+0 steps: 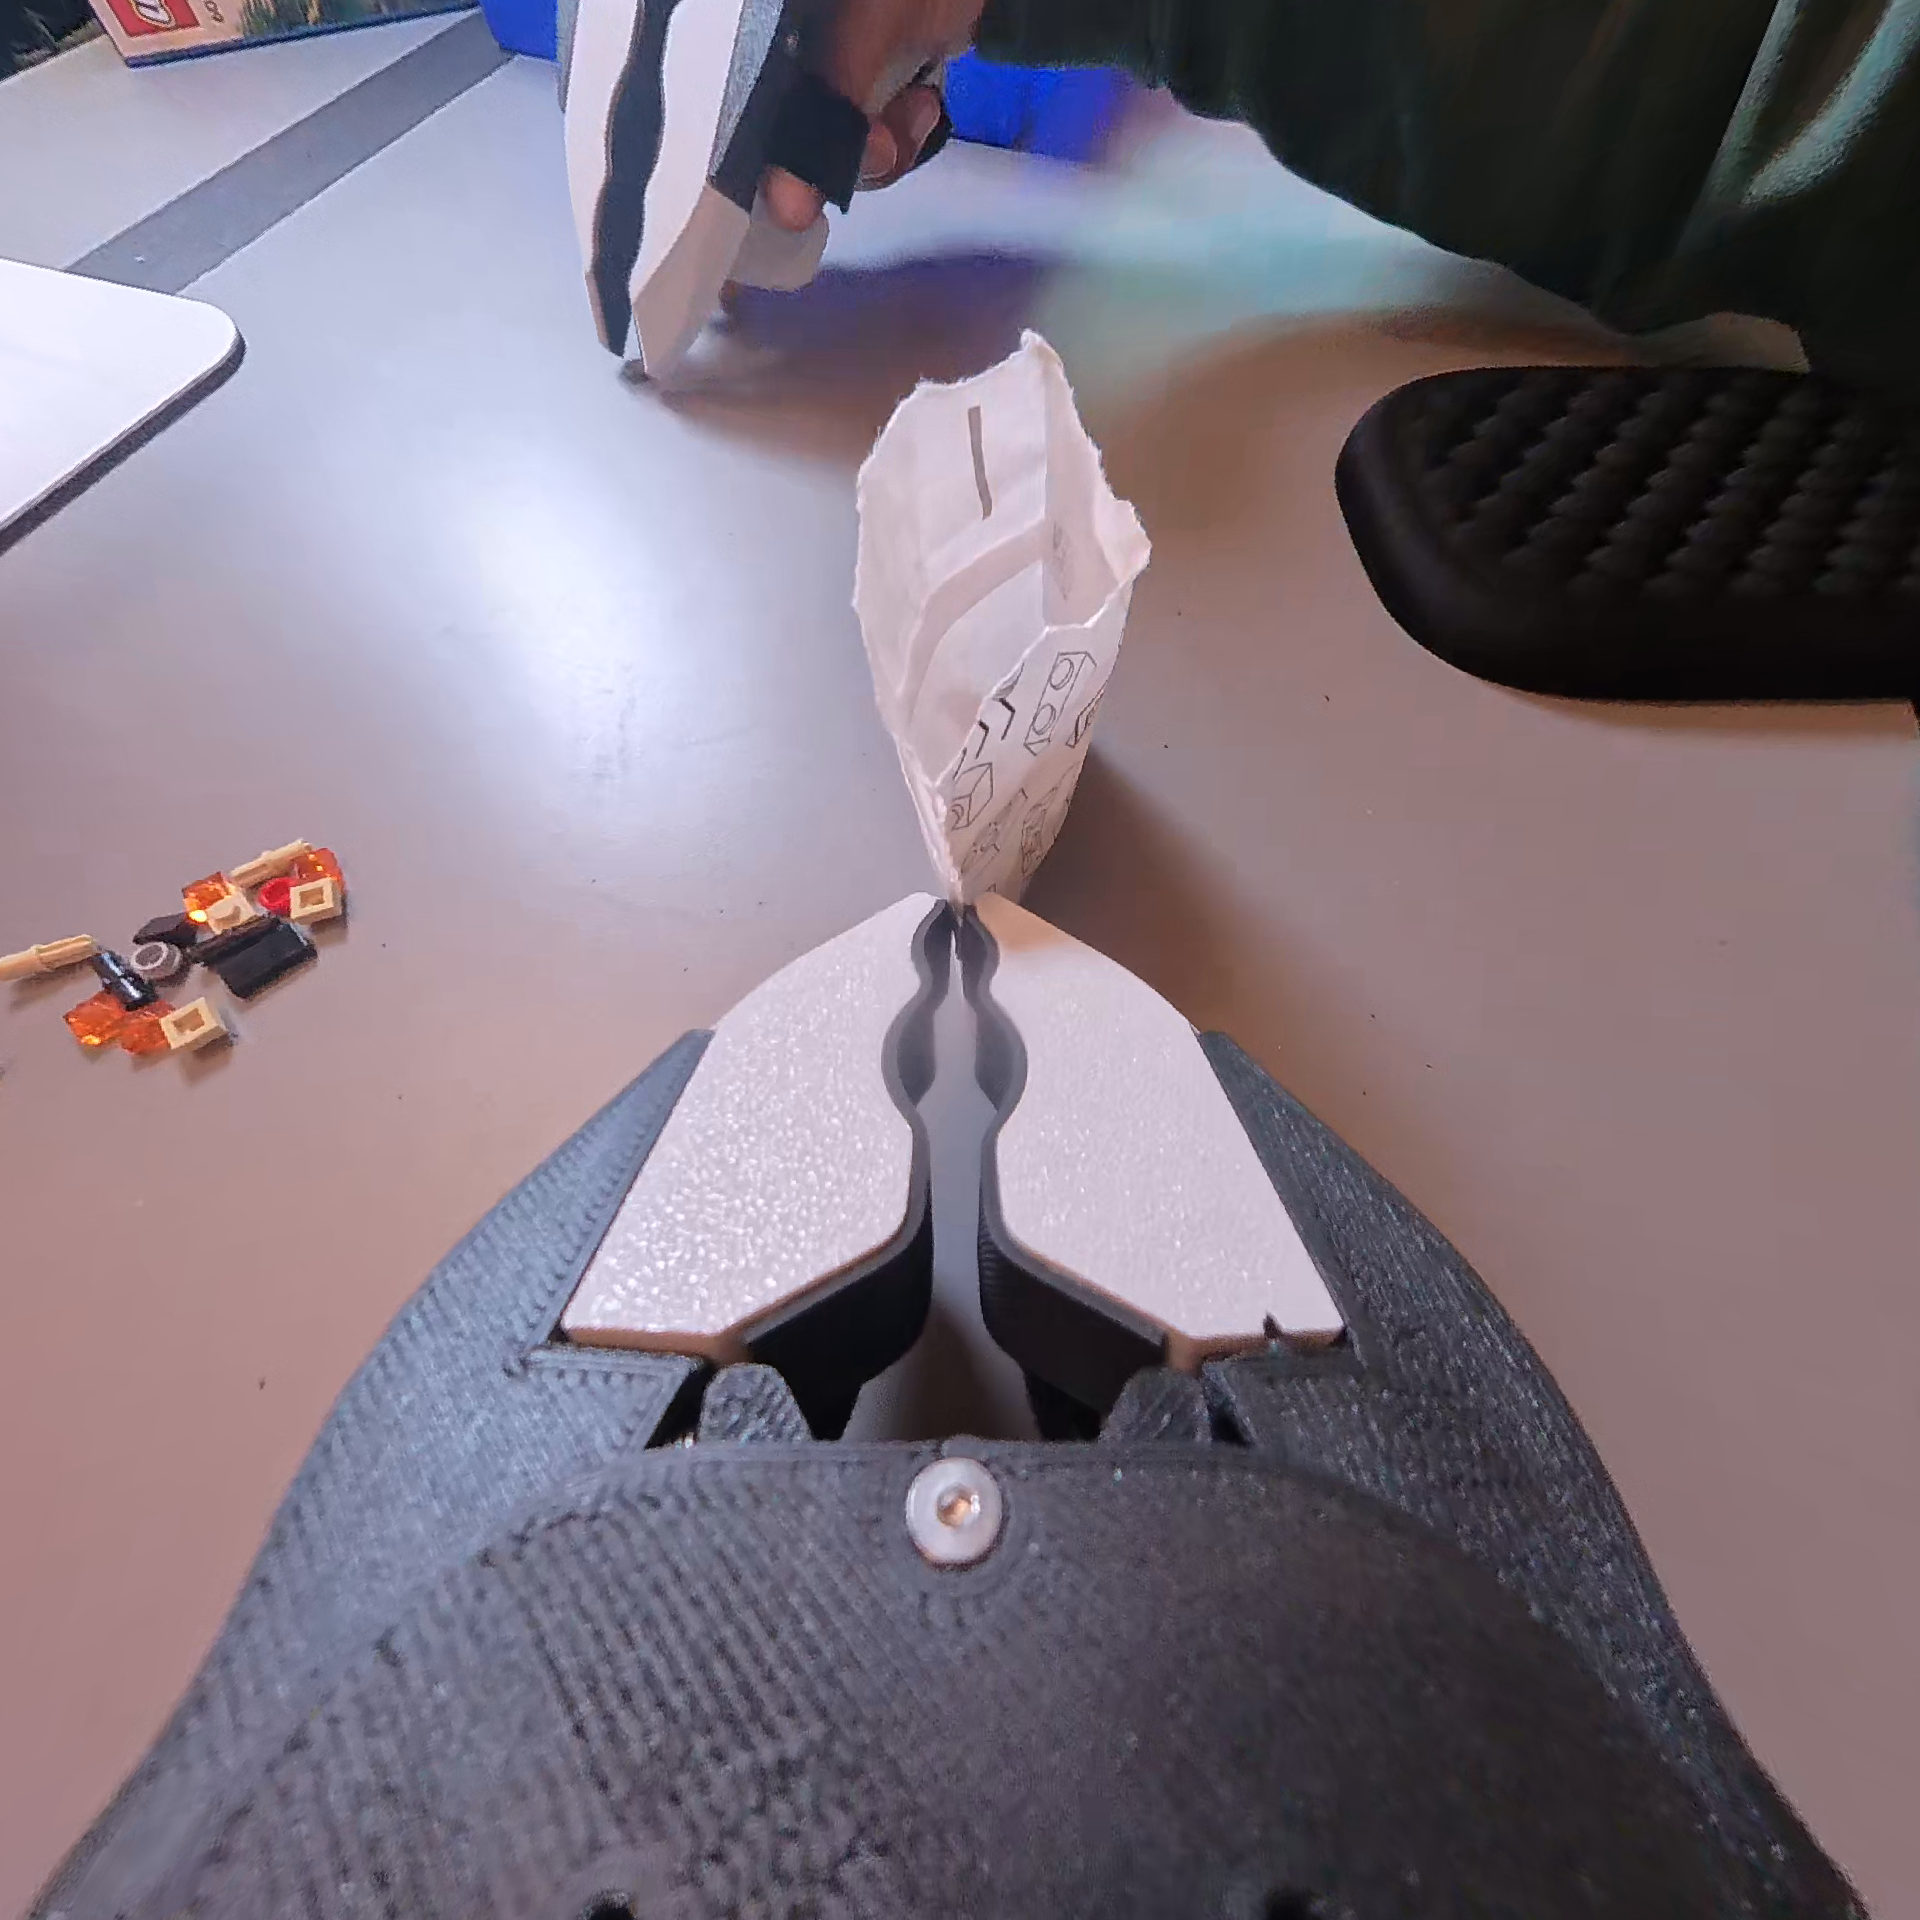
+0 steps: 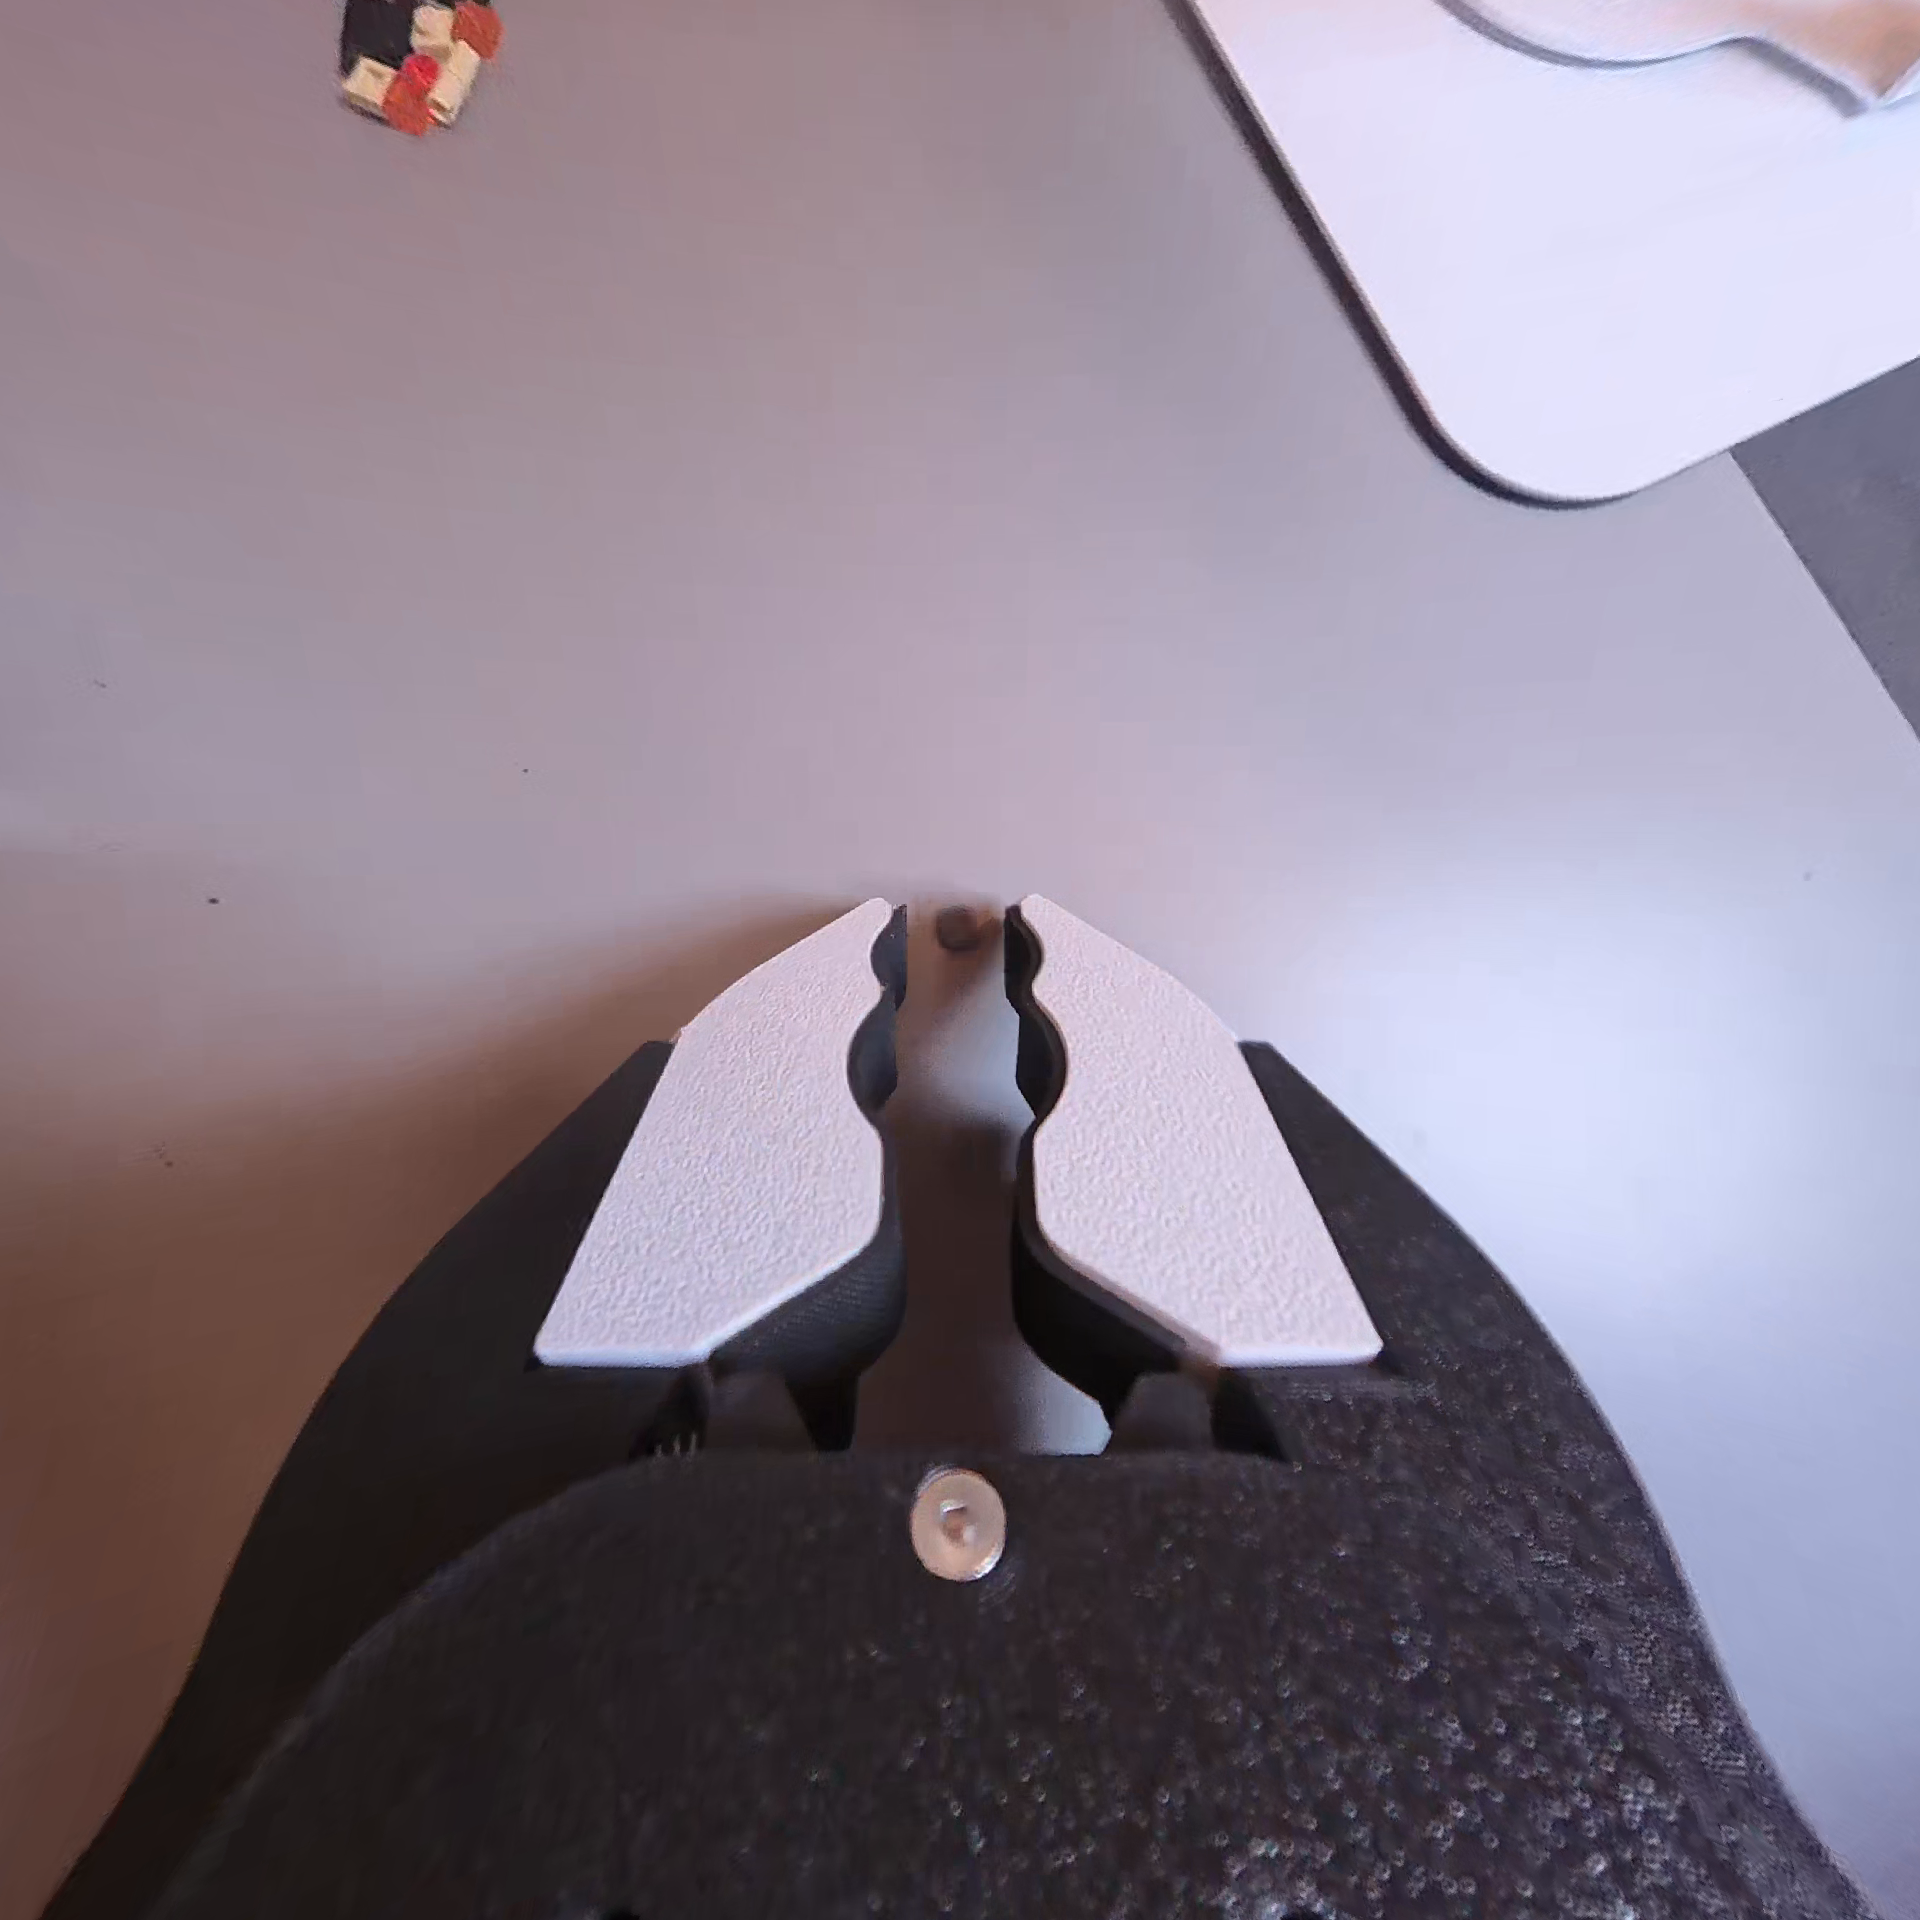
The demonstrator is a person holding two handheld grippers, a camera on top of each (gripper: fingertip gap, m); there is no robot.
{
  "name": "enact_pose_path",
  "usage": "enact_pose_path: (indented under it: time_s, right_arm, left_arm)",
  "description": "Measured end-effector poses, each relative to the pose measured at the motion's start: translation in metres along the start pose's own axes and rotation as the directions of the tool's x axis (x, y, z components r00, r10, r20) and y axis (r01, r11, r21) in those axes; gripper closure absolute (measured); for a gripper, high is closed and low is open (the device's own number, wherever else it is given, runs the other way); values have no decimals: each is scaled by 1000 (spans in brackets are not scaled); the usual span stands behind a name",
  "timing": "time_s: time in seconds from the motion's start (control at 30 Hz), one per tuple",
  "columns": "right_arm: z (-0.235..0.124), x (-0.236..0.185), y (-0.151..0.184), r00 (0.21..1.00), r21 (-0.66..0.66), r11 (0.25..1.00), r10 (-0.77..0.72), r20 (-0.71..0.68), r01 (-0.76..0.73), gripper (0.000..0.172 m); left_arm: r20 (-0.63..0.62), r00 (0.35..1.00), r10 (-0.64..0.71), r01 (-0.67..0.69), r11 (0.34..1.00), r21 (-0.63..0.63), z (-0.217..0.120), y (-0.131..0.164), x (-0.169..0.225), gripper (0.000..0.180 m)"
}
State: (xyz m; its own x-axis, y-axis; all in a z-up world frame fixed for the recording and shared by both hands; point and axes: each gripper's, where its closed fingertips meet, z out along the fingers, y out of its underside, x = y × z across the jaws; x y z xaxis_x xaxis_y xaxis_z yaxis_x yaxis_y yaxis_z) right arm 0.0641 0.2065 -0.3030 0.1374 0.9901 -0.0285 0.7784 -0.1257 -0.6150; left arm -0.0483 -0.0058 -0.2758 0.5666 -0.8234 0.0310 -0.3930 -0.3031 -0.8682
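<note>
My left claw (image 1: 958, 914) is clenched on the bottom edge of a small white paper bag (image 1: 987, 623), the fingertips pinching the paper so that the bag stands up from them with its torn mouth open at the top. The bag carries black line drawings of toy bricks on its lower side and a short grey bar near its top; I leave its small print unread. Left of the bag, well apart from it, a heap of small toy bricks (image 1: 197, 945) lies on the grey table (image 1: 520, 623): orange, black, tan and one red. Beyond the bag my right claw (image 1: 634, 358) points down with its tips at the table, a hand (image 1: 862, 114) around its body. In its own view my right claw (image 2: 954, 920) is released, and a small dark round piece (image 2: 957, 928) lies on the table between its fingertips, neither pad pressing on it. A white board (image 2: 1558, 260) lies beyond that piece to the right, and a black mesh pad (image 1: 1642, 530) lies right of the bag.
</note>
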Motion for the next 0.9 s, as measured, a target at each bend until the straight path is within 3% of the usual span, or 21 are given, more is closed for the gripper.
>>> enact_pose_path:
  time_s: [0.1,0.27,0.47,0.6,0.77,0.9]
  right_arm:
    - [4,-1,1,999,-44,998,-47,-22,46,164]
    - [1,-17,-5,998,-48,997,-51,29,53,165]
    - [-44,-140,-90,916,306,932,-283,284,193,164]
    - [-42,-199,-99,838,299,894,-427,341,333,150]
    - [-23,-208,-90,828,225,870,-488,277,438,145]
    - [-28,-198,-89,858,248,887,-447,252,389,139]
  left_arm:
    - [-3,1000,7,-7,1000,0,0,0,1,178]
    - [7,1000,14,-14,1000,-8,-1,1,0,179]
    - [9,1000,1,-1,1000,-7,0,0,-1,179]
    - [18,1000,12,-12,1000,-13,-1,1,-1,179]
    - [13,1000,4,-4,1000,-12,-2,1,-2,179]
    - [13,1000,3,-3,1000,-12,-3,2,-3,178]
